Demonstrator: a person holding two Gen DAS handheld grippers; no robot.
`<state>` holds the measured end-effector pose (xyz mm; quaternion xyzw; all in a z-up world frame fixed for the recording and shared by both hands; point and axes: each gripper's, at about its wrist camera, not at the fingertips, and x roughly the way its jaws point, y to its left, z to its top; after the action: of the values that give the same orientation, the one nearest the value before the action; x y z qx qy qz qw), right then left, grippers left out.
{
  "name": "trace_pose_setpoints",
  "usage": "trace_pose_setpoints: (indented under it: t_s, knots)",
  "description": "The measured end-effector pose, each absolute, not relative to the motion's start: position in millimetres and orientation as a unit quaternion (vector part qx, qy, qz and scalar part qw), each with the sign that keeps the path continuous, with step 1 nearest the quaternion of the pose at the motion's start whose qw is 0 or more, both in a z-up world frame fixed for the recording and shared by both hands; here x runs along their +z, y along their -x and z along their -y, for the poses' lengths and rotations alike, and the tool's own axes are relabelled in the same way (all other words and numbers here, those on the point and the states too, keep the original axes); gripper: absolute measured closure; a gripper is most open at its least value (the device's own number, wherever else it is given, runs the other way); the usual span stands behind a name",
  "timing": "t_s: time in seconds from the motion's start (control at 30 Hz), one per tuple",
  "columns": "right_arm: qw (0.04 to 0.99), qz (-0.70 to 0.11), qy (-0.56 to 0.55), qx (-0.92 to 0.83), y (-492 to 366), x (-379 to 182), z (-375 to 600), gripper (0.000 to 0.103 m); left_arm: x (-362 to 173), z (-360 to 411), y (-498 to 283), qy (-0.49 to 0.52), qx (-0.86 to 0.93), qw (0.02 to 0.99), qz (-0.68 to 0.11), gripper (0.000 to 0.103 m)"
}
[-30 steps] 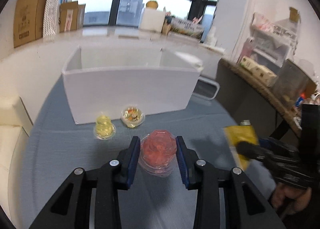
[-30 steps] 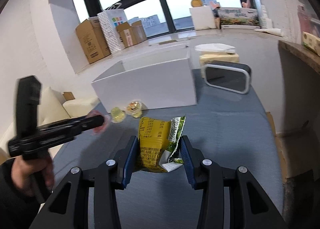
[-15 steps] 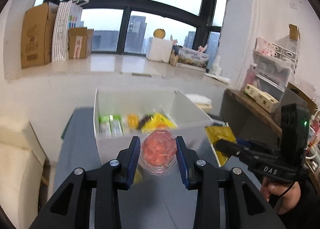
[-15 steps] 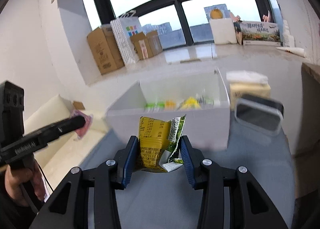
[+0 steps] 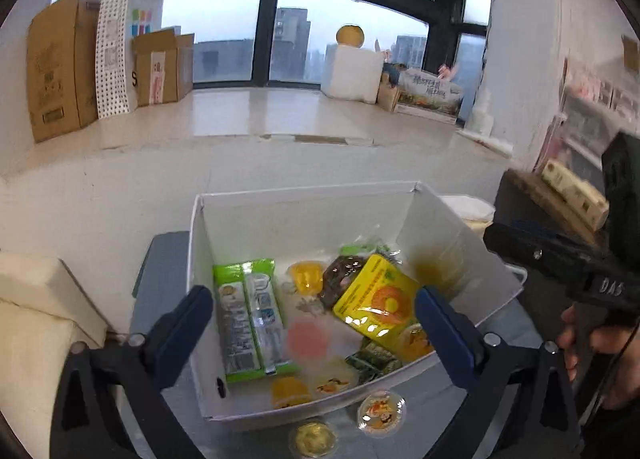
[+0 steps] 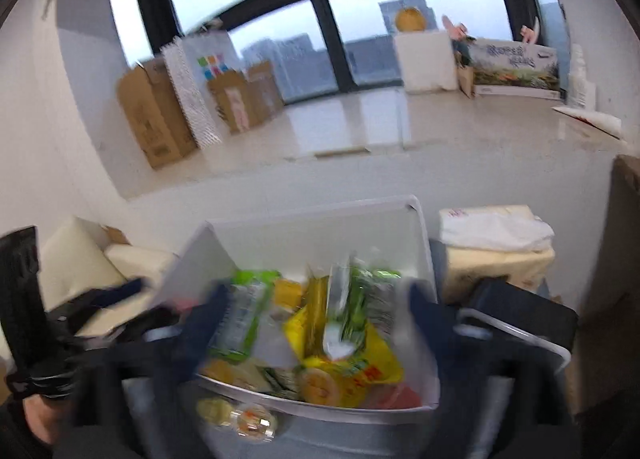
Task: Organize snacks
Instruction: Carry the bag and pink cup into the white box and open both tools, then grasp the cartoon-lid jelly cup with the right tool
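A white box [image 5: 460,235] holds several snacks: a green twin pack [image 5: 250,315], a yellow packet [image 5: 376,301] and jelly cups. My left gripper [image 5: 312,327] is open above the box, and the blurred pink jelly cup [image 5: 307,337] lies in the box between its fingers. My right gripper [image 6: 316,323] is open over the same box [image 6: 420,227]. The yellow-green snack bag [image 6: 340,323] sits blurred among the snacks between its fingers. Two jelly cups [image 5: 382,413] [image 5: 314,437] stand on the blue-grey table in front of the box.
A black-and-silver case [image 6: 520,319] lies right of the box, with a tissue pack [image 6: 496,251] behind it. A cream cushion [image 5: 36,323] is at the left. Cardboard boxes [image 5: 52,67] stand on the window ledge. The right gripper body [image 5: 560,259] reaches in at right.
Both grippers rose over the box and opened. The pink jelly cup left my left gripper and the yellow bag left my right one; both now sit in the box.
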<state>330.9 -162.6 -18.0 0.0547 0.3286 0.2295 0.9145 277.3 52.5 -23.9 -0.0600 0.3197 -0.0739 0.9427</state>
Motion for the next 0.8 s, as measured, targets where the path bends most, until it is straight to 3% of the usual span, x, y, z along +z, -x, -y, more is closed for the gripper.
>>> trace_pose_setpoints:
  t_s: [0.43, 0.8]
  knots:
    - [0.921, -0.302, -0.076, 0.233, -302, -16, 184, 0.0, -20, -45, -249, 0.054, -0.082, 0.945, -0.313, 0.0]
    - [0.919, -0.278, -0.041, 0.276, -202, -29, 185, 0.0, -33, -40, -147, 0.03, -0.091, 0.95, -0.297, 0.0]
